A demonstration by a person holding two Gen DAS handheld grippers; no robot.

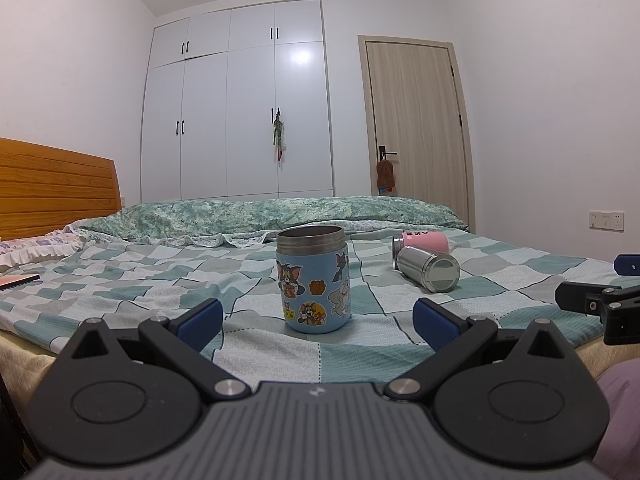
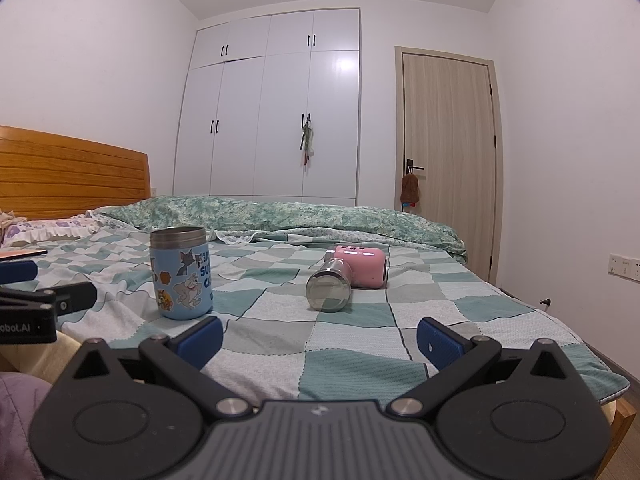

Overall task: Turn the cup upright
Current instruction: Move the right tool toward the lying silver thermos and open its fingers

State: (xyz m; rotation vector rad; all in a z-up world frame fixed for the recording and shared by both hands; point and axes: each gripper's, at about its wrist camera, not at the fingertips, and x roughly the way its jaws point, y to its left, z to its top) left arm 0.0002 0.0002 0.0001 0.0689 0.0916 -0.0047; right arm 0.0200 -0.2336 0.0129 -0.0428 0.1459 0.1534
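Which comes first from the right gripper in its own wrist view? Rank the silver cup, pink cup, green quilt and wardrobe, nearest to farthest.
From the right gripper:
1. Silver cup, lying on its side on the checked sheet, just ahead.
2. Pink cup, also on its side, right behind the silver one and touching it.
3. Green quilt, bunched along the bed's far edge.
4. Wardrobe, against the back wall.

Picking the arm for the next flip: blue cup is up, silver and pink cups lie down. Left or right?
Right. The silver cup lies ahead of the open right claw; the left claw faces the upright blue cup.
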